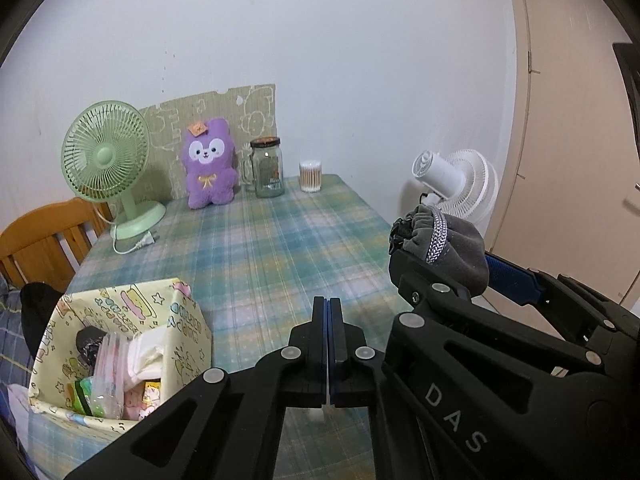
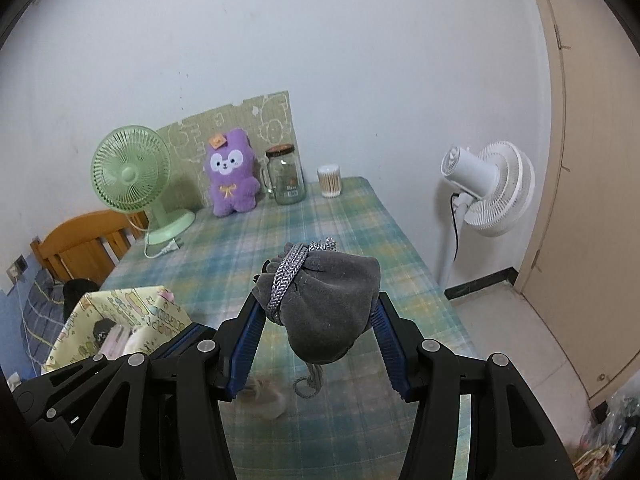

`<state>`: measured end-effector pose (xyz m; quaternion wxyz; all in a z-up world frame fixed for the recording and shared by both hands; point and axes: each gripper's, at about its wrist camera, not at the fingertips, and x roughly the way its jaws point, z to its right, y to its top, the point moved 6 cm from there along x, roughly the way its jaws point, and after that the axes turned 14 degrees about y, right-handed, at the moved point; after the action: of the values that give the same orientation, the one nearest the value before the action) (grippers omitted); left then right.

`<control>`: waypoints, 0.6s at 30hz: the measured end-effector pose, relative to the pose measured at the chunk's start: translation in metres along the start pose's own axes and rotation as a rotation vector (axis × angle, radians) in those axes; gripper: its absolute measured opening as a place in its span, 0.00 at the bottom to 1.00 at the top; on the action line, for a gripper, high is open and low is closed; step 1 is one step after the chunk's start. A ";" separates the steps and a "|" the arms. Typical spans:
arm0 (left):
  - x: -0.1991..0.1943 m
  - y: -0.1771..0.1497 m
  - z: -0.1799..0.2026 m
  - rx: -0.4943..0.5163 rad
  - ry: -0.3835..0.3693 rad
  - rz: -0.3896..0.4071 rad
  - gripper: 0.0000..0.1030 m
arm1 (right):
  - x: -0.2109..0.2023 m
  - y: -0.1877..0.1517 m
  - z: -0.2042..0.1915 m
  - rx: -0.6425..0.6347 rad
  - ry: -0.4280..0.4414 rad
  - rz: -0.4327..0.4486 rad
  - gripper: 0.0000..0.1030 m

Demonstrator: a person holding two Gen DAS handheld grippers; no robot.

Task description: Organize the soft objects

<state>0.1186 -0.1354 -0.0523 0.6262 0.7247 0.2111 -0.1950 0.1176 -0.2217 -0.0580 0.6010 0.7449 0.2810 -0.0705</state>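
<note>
My right gripper [image 2: 316, 304] is shut on a grey velvet drawstring pouch [image 2: 332, 308] with a silver braided cord, held above the plaid table. The same pouch [image 1: 444, 248] and right gripper [image 1: 440, 272] show at the right of the left wrist view. My left gripper [image 1: 327, 304] is shut with nothing between its fingers, above the table beside a yellow patterned box [image 1: 120, 312] that holds several soft packets. A purple plush toy [image 2: 231, 178] stands upright at the far end of the table. A small fuzzy beige thing [image 2: 268, 396] lies blurred on the cloth under the pouch.
A green desk fan [image 1: 108, 160] with a loose plug, a glass jar [image 1: 268, 168] and a cotton-swab tub [image 1: 311, 176] stand at the table's far end against the wall. A wooden chair [image 1: 44, 240] is at the left, a white floor fan [image 2: 488, 188] at the right.
</note>
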 end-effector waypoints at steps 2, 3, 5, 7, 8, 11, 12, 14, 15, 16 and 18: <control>0.001 -0.001 0.000 -0.001 0.001 -0.004 0.00 | 0.001 0.000 0.000 0.002 0.001 -0.002 0.57; 0.001 -0.003 -0.001 -0.001 0.000 -0.007 0.00 | 0.002 -0.002 0.001 0.006 0.001 -0.007 0.57; 0.004 -0.007 0.000 0.001 -0.005 -0.019 0.00 | 0.005 -0.006 0.003 0.011 -0.001 -0.019 0.57; 0.008 -0.013 0.001 -0.003 -0.010 -0.037 0.00 | 0.007 -0.011 0.005 0.015 -0.003 -0.032 0.57; 0.009 -0.015 0.002 -0.002 -0.014 -0.044 0.00 | 0.009 -0.013 0.006 0.016 -0.006 -0.037 0.57; 0.015 -0.023 0.006 0.002 -0.024 -0.074 0.26 | 0.013 -0.022 0.010 0.022 -0.016 -0.059 0.57; 0.016 -0.026 0.007 0.002 -0.024 -0.079 0.30 | 0.015 -0.025 0.012 0.024 -0.017 -0.066 0.57; 0.019 -0.031 0.010 0.006 -0.034 -0.094 0.37 | 0.016 -0.029 0.015 0.028 -0.022 -0.075 0.57; 0.020 -0.033 0.012 0.008 -0.037 -0.099 0.44 | 0.017 -0.032 0.017 0.030 -0.026 -0.078 0.57; 0.020 -0.035 0.014 0.011 -0.041 -0.104 0.51 | 0.017 -0.034 0.019 0.032 -0.027 -0.081 0.57; 0.022 -0.038 0.017 0.014 -0.043 -0.110 0.63 | 0.017 -0.038 0.021 0.034 -0.030 -0.086 0.56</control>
<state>0.1153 -0.1460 -0.0980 0.6137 0.7122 0.2358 -0.2462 0.1173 -0.2316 -0.1040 0.5886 0.7412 0.3026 -0.1122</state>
